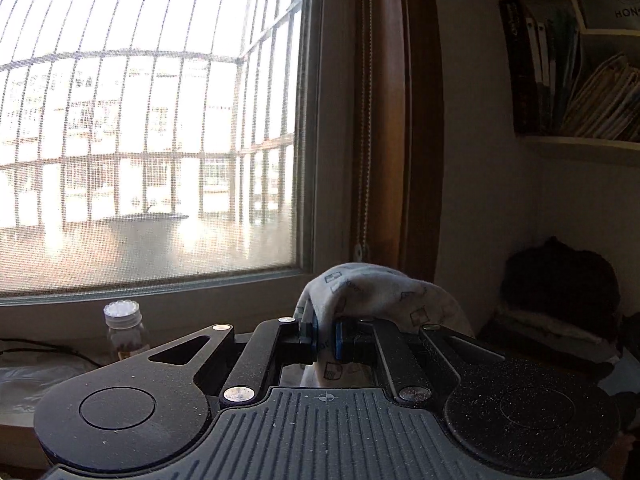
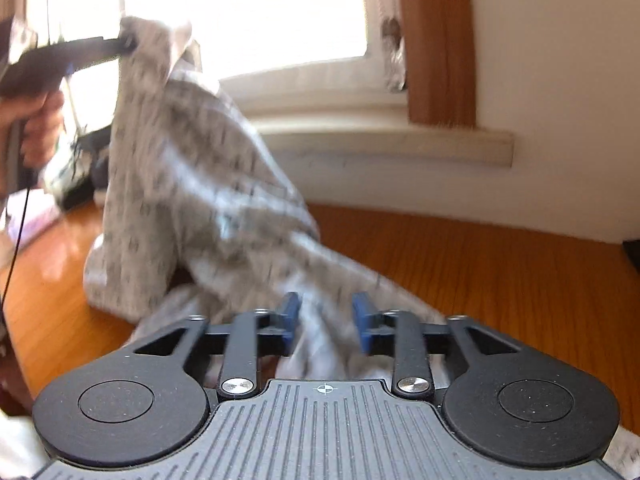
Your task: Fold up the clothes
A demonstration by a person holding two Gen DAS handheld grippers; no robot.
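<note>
A pale grey garment (image 2: 192,200) with a small printed pattern hangs from its raised corner down onto the wooden table (image 2: 480,272). My left gripper (image 1: 326,340) is shut on a bunch of that cloth (image 1: 380,288), which drapes over its fingertips. From the right wrist view the left gripper (image 2: 124,44) holds the corner high at the upper left, with a person's hand (image 2: 40,128) on its handle. My right gripper (image 2: 326,320) sits low over the table at the garment's lower end. Its blue pads (image 2: 290,318) stand apart, with loose cloth lying between them.
A small glass jar (image 1: 124,332) stands by the barred window (image 1: 140,120). Books fill a shelf (image 1: 580,80) at the upper right, with a dark bundle (image 1: 560,280) below it. A pale window sill (image 2: 380,140) runs behind the table; clutter and a black cable (image 2: 18,232) lie at the left.
</note>
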